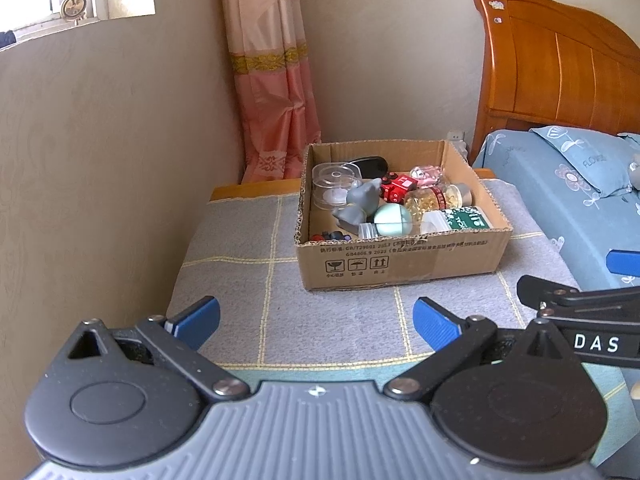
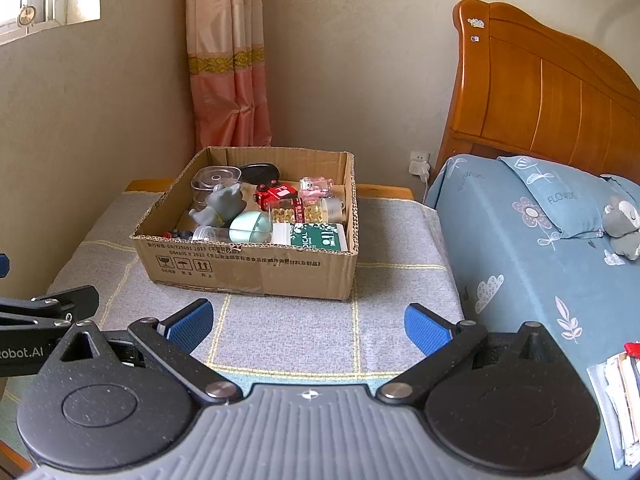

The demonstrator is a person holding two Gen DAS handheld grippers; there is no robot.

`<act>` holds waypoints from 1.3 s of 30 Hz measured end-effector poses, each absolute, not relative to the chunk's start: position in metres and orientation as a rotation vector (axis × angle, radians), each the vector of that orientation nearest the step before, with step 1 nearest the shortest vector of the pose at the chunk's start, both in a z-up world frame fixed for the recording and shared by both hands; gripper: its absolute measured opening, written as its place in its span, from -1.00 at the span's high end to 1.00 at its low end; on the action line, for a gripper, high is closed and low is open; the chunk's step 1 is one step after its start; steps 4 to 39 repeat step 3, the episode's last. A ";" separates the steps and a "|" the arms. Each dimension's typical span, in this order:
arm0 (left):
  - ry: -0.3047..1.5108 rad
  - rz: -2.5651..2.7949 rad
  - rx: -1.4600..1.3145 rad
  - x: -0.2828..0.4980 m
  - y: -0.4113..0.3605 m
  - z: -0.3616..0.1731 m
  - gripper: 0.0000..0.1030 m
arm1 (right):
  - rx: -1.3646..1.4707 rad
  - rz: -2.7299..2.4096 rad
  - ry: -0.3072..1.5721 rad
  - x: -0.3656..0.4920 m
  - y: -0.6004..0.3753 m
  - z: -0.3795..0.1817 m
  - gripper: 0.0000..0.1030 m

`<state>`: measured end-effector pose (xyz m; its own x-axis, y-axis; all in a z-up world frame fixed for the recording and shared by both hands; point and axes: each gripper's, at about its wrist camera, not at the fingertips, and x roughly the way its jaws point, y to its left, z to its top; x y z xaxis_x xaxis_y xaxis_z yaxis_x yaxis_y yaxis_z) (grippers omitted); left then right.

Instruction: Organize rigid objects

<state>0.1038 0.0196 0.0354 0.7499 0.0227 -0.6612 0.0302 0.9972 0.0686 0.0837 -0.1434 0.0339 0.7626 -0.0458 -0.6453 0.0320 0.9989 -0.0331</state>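
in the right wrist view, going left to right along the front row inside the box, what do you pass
Small clear plastic bottle lying on its side → mint-green egg-shaped case → green-and-white labelled bottle lying on its side, which ends near the brown cardboard box's right wall.

The left claw [image 1: 316, 322] is held level and pointing forward, its two blue-padded fingers [image 1: 198, 317] spread wide apart with nothing between them. The right claw [image 2: 309, 323] sits in the same pose, also level, fingers [image 2: 426, 328] spread wide and gripping nothing. The two are side by side and near each other: each one's black linkage shows at the edge of the other's wrist view.
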 end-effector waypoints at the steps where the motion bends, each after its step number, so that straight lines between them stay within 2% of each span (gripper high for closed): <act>1: 0.722 -0.004 0.077 0.104 0.020 0.036 -0.98 | -0.020 -0.043 0.702 0.083 -0.143 0.034 -1.00; 39: 0.722 -0.004 0.076 0.104 0.020 0.036 -0.99 | -0.019 -0.044 0.701 0.083 -0.143 0.034 -1.00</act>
